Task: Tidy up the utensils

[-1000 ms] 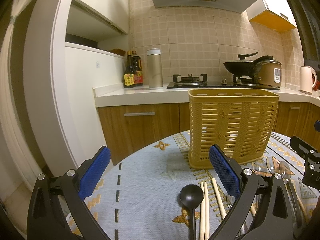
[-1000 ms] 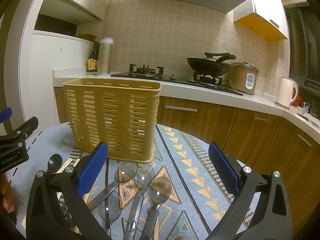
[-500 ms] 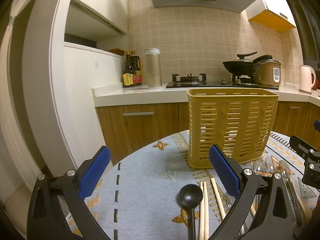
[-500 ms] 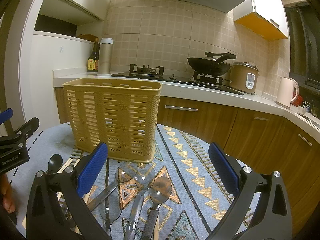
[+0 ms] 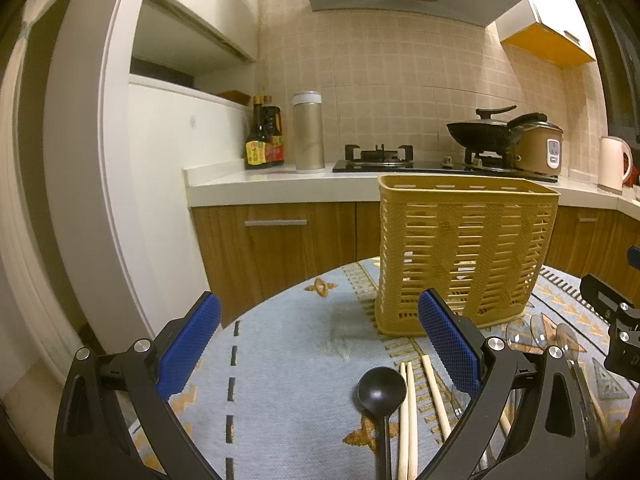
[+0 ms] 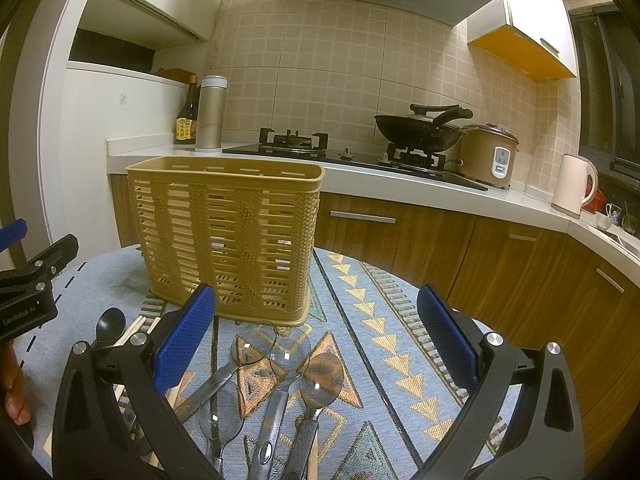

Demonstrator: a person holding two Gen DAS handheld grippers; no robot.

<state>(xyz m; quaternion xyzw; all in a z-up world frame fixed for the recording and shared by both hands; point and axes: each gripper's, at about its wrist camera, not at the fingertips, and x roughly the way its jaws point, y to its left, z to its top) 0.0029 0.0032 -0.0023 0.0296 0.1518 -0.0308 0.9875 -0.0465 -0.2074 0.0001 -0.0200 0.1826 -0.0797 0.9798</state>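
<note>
A tan slotted utensil basket (image 5: 466, 252) stands upright on the table, also in the right wrist view (image 6: 228, 236). A black spoon (image 5: 382, 396) and wooden chopsticks (image 5: 408, 412) lie before my left gripper (image 5: 320, 344), which is open and empty above the cloth. Several metal spoons (image 6: 276, 376) lie side by side under my right gripper (image 6: 316, 340), also open and empty. The black spoon (image 6: 108, 326) shows at the right view's left. The chopsticks are partly hidden by the fingers.
The round table has a patterned blue cloth (image 6: 380, 344). Behind it runs a kitchen counter (image 5: 280, 184) with bottles, a steel canister (image 5: 308, 136), a stove with a wok (image 6: 420, 126), a rice cooker (image 6: 488, 156) and a kettle (image 6: 574, 184). Wooden cabinets stand below.
Both grippers have stayed almost still; the left view has shifted very slightly. Nothing was grasped or moved.
</note>
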